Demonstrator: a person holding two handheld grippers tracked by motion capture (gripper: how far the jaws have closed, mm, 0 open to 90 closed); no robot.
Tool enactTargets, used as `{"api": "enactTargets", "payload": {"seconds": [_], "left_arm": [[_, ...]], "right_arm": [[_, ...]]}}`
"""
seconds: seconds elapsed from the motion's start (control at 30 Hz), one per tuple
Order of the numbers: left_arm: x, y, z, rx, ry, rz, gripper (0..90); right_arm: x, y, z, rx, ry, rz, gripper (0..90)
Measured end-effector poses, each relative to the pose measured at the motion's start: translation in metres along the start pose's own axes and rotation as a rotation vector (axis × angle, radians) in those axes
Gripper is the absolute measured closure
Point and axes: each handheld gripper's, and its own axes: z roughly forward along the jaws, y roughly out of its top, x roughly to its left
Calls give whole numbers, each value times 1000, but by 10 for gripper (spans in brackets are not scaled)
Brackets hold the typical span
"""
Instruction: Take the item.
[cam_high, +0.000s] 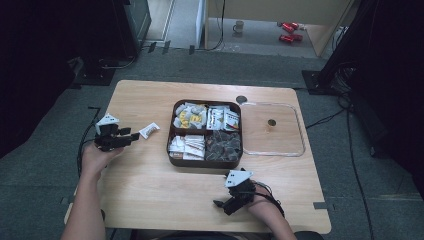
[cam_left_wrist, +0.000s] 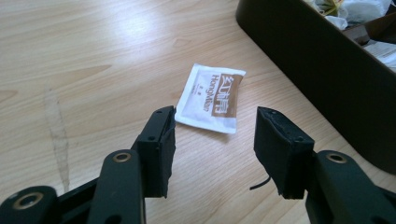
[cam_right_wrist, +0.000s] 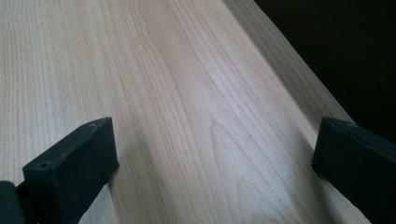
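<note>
From above, the left gripper (cam_high: 134, 136) hovers near the tabletop's (cam_high: 150, 190) left edge, a white sachet (cam_high: 149, 130) lying flat just past its tips, left of the brown divided tray (cam_high: 170, 145). The right gripper (cam_high: 218, 204) sits near the front edge; its jaw gap is hard to make out here.

In the left gripper view, the jaws stand spread, the sachet (cam_left_wrist: 212, 98) lying free beyond them, its small print unreadable; the tray wall (cam_left_wrist: 322, 60) is cut off at right.

In the right gripper view, jaws spread wide over bare wood (cam_right_wrist: 187, 116).
</note>
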Motion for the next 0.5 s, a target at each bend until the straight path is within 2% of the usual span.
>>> {"api": "enactTargets", "payload": {"seconds": [0.17,0.23,0.33,0.5], "left_arm": [[8,-9,-1,9,43,-16,460],[11,-16,-1,-3,55,-25,448],[15,-21,1,11,89,-35,444],[20,-25,4,23,131,-18,427]], "right_arm": [[0,0,0,0,-1,0,0],[0,-1,-1,0,-2,1,0],[1,-1,-1,0,-5,3,0],[1,-1,-1,0,-4,3,0]]}}
